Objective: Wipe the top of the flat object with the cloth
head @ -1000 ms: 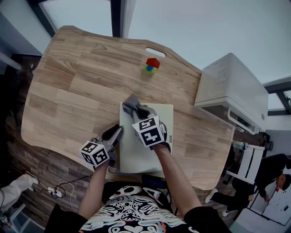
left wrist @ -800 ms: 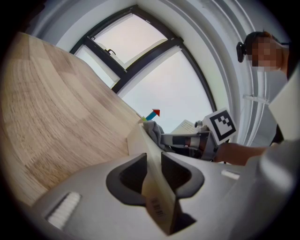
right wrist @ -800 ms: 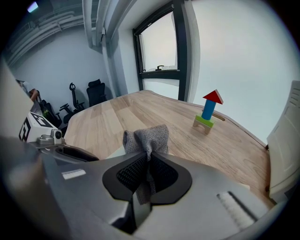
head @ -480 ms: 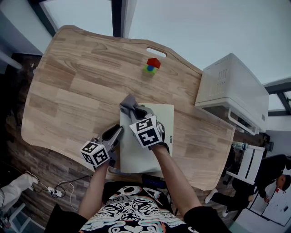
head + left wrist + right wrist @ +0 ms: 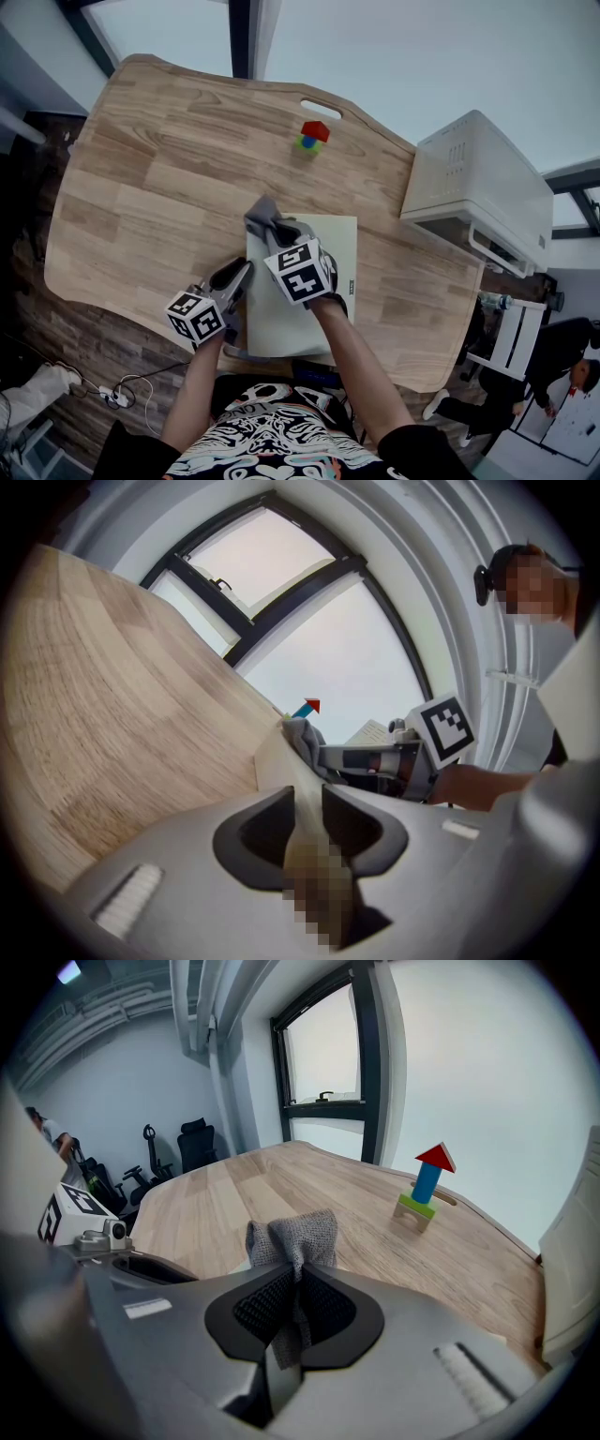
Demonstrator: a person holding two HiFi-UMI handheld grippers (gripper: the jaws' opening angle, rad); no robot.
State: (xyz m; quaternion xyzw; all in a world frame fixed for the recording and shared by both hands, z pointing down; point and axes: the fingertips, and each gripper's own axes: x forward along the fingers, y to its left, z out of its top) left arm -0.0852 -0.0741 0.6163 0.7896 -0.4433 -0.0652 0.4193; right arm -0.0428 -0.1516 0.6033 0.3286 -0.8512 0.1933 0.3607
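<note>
Grey knit cloth (image 5: 295, 1232) is bunching at the far-left corner of the pale flat board (image 5: 339, 246), which is lying at the near edge of the wooden table (image 5: 159, 169). Your right gripper (image 5: 283, 232) is pinching the cloth tight. Your left gripper (image 5: 234, 275) is clamping the board's left edge. Press the cloth flat and sweep in overlapping strokes across the top, which is looking matte, bare and smooth.

Left tabletop: bare wood of the table (image 5: 122, 197), open all along.
Beyond board (image 5: 345, 242): block tower (image 5: 313, 137) stands alone (well apart).
Right edge: white appliance (image 5: 478, 187) blocks passage.
</note>
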